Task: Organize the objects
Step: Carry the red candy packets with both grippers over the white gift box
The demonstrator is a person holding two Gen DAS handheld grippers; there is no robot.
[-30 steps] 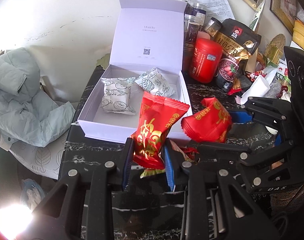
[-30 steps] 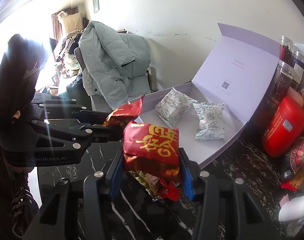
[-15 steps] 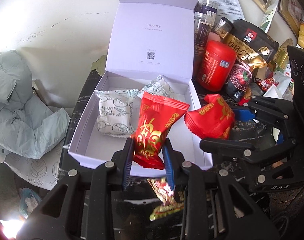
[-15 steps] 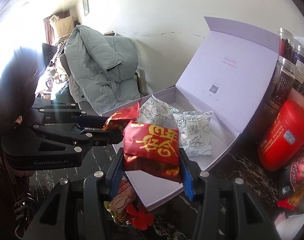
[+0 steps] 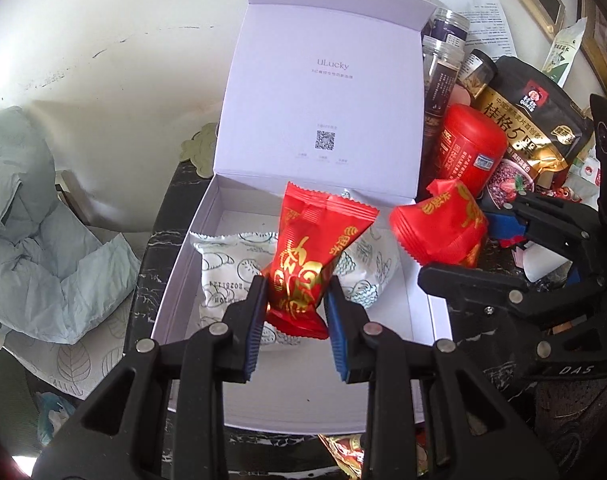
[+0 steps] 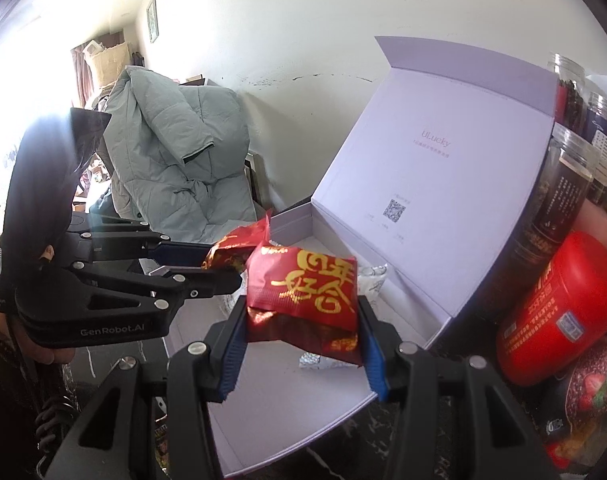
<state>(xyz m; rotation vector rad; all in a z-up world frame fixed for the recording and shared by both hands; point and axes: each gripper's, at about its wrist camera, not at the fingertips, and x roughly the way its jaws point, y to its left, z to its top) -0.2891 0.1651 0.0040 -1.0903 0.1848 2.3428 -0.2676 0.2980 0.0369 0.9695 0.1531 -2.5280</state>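
Note:
A white gift box (image 5: 291, 400) stands open on the black marble table, lid up against the wall. Two white patterned packets (image 5: 227, 264) lie inside it. My left gripper (image 5: 296, 312) is shut on a red-and-gold snack packet (image 5: 311, 256) and holds it above the box's middle. My right gripper (image 6: 302, 322) is shut on a second red-and-gold packet (image 6: 307, 292) over the box's right half; it also shows in the left wrist view (image 5: 439, 228). The box shows in the right wrist view (image 6: 287, 412) too.
A red canister (image 5: 469, 152), dark jars (image 5: 441, 76) and an oat bag (image 5: 531, 120) crowd the table right of the box. A grey-green jacket (image 5: 35, 232) lies on a chair to the left. More wrapped sweets (image 5: 343, 452) lie on the table before the box.
Both grippers have moved forward with their red packets, from in front of the box to above its inside. Both remain shut.

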